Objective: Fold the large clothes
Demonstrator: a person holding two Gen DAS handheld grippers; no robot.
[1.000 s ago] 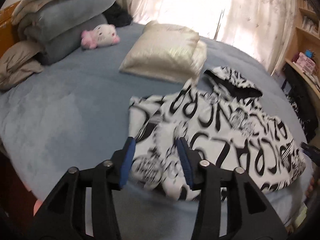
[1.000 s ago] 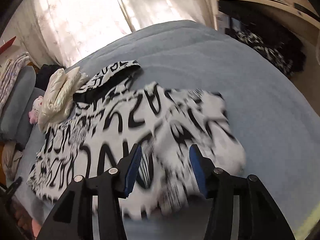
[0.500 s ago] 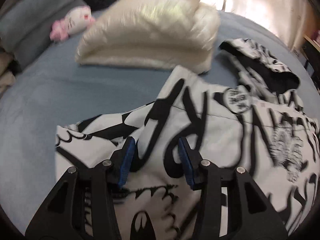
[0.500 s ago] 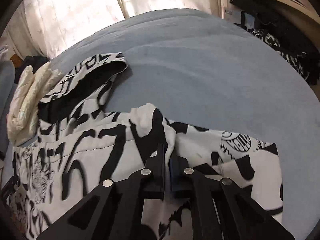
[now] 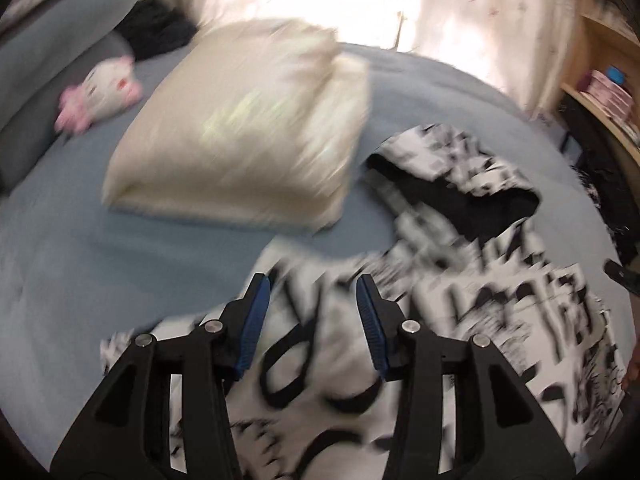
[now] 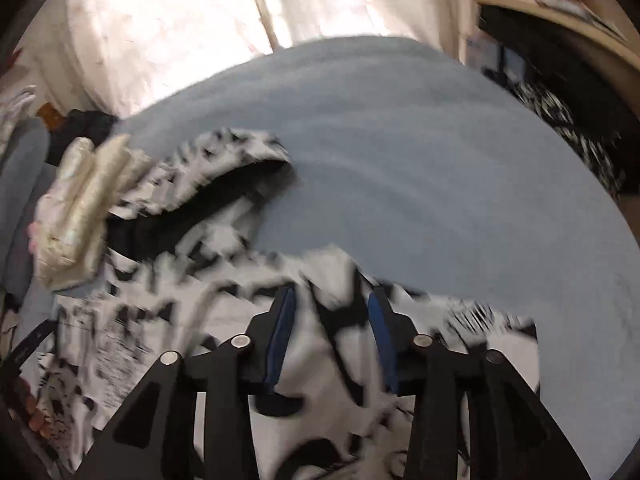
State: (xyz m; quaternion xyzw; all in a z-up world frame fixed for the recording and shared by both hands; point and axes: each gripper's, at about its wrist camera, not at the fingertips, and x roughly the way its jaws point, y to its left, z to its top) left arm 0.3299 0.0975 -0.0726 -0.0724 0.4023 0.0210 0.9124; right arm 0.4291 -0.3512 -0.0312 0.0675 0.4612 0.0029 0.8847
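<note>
My right gripper has just been opening, dropping the hoodie; my left gripper stays spread, empty.

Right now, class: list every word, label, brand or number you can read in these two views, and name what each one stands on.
None can be read.
Black lettering on the white hoodie: too blurred to read in either view.
Pink boxes on the shelf: print too small and blurred.
Cream pillow, plush toy: no text visible.

White hoodie with black lettering, spread rumpled on blue bed
</note>
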